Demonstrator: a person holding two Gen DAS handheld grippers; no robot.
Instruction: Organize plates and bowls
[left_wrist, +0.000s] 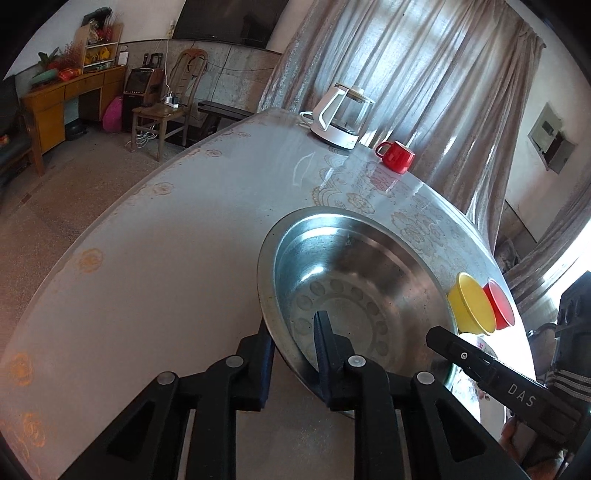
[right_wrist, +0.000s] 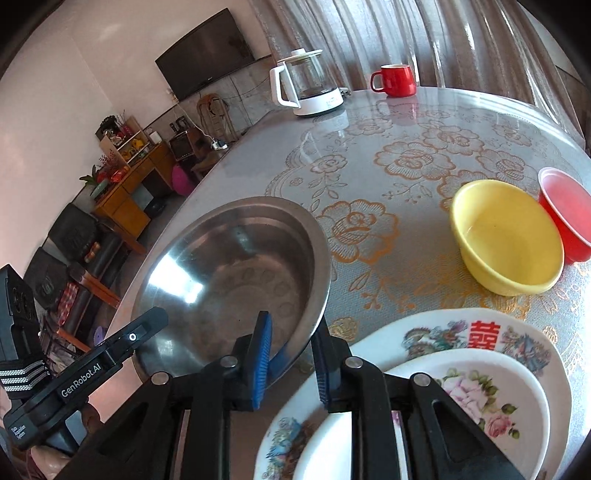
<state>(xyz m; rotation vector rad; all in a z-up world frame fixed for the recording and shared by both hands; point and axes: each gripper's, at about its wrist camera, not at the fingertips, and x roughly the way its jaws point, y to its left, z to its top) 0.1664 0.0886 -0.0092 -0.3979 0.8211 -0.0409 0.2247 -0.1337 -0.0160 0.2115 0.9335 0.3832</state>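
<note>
Where both jaws straddle its rim, round steel basin (left_wrist: 354, 280), glossy table (left_wrist: 166, 236)

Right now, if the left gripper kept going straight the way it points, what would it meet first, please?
The left gripper already straddles the steel basin's near rim, one finger inside and one outside. Straight ahead, it would likely meet that rim first, though depth is uncertain.

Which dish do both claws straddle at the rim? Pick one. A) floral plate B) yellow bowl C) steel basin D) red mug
C: the left claw and the right claw each have one finger inside and one outside the rim of the steel basin.
</note>
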